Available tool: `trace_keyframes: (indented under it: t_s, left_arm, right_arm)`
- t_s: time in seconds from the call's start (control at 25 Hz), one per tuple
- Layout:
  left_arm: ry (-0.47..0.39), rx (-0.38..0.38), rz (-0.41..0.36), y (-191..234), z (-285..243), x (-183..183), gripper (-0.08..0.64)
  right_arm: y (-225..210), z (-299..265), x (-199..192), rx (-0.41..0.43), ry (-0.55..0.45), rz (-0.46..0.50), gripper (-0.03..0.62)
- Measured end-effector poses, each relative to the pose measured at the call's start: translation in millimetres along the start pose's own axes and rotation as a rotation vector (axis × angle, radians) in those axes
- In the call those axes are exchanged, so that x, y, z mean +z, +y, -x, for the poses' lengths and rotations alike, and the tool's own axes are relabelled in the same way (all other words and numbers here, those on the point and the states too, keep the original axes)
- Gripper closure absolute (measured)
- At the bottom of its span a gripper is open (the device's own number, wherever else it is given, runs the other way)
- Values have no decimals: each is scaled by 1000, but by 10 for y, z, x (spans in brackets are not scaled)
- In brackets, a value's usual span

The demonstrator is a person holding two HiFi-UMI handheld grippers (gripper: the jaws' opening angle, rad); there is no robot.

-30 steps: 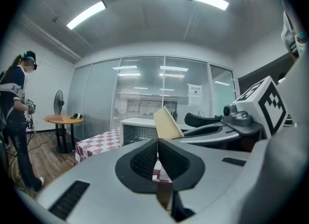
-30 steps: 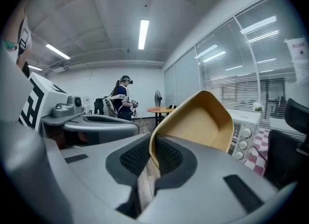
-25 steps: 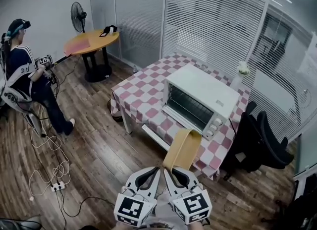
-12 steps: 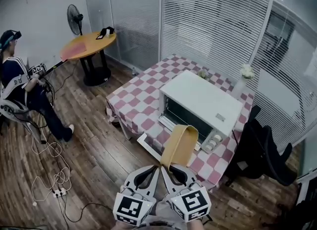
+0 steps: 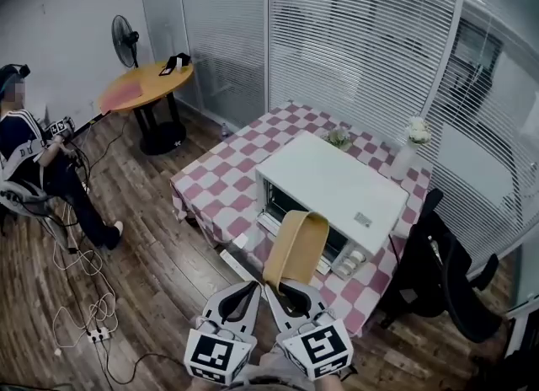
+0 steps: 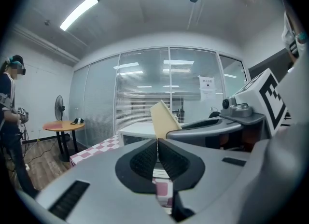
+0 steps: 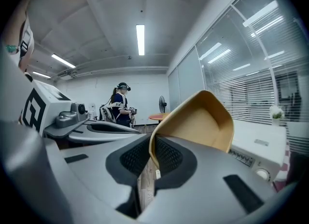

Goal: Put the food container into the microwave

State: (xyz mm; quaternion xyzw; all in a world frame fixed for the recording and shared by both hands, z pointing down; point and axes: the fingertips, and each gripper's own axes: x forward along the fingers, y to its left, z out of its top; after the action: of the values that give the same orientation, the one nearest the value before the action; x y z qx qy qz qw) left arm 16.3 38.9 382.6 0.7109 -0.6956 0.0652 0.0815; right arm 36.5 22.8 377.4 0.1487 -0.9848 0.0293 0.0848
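Container (image 5: 296,246) hung in the air, pinched by its rim in my right gripper (image 5: 285,290) and tilted upward, near the front of the microwave (image 5: 337,185) — not inside it. My left gripper (image 5: 250,292) sat just beside the right, jaws pressed together on nothing. The microwave stood on a checked table (image 5: 221,180) — a person (image 5: 34,166) sat well apart.

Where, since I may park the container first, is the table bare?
The checked cloth left of the microwave is bare out to its edge. Behind the microwave the plant and vase crowd the back; to its right only a narrow strip remains beside the chair.
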Motion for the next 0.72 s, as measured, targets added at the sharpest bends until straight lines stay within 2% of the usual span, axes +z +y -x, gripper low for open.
trace_keyframes:
  t_s: [0.32,0.44,0.72]
  left_arm:
    - [7,-31,12,-94,-313,-2,546]
    - [10,-75,11,-115,-479,20,546]
    - [3,-226,-13,-14,-860,97,546]
  right_arm:
    - [-265,54,-48,-40,26,-3,578]
    - [-412,57,-62,-84,0,-6,577]
    - [-746,-71,-20,-254,1,-37,578]
